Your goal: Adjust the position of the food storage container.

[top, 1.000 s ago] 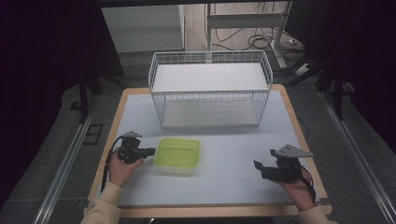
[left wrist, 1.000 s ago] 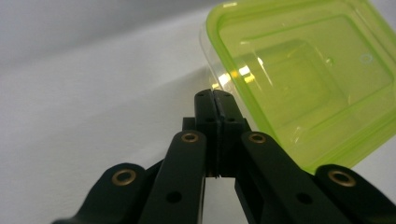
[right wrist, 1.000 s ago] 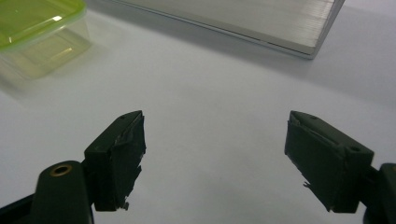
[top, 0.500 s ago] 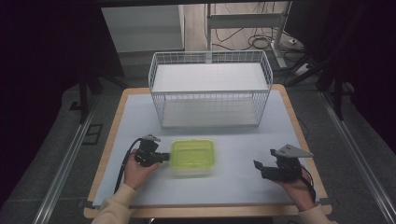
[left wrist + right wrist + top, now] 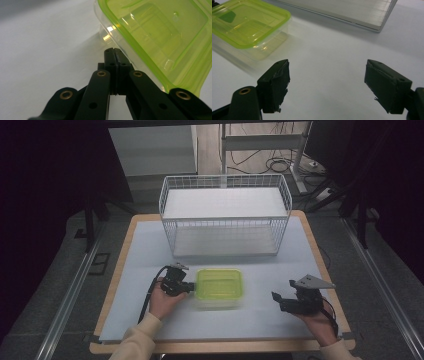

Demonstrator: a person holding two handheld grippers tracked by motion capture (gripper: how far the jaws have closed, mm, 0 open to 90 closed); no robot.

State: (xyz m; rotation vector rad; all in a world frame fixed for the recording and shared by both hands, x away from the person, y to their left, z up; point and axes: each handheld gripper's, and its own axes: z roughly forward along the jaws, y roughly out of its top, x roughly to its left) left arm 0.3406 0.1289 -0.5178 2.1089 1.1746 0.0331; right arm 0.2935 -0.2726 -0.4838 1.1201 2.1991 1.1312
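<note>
The green-lidded container (image 5: pixel 219 288) has slid rightward across the table since a second ago, from left of centre to about the middle of the near half, and the left gripper (image 5: pixel 186 286) has travelled with it, jaws clenched together on nothing and nosed against the box's side at its nine o'clock. In the left gripper view the two black tips meet flush, touching or just beside the clear wall under the lid's rim (image 5: pixel 160 37). That reads as a push rather than a lift: the box is being shoved toward the person's other hand, or lined up below the white wire basket (image 5: pixel 225 215), which stands at twelve o'clock from it, well apart. The right gripper (image 5: pixel 281 301) has kept its place at roughly four o'clock from the container, jaws spread wide and holding nothing; its own view shows the box (image 5: pixel 249 25) ahead at ten o'clock with bare tabletop between. The table (image 5: pixel 140 250) is a pale blue-white sheet on a wooden board, plain and smooth, which probably lets the box glide easily. Around it the room is dark, with grey floor, metal rails at either side and cables (image 5: pixel 280 165) beyond the basket.
</note>
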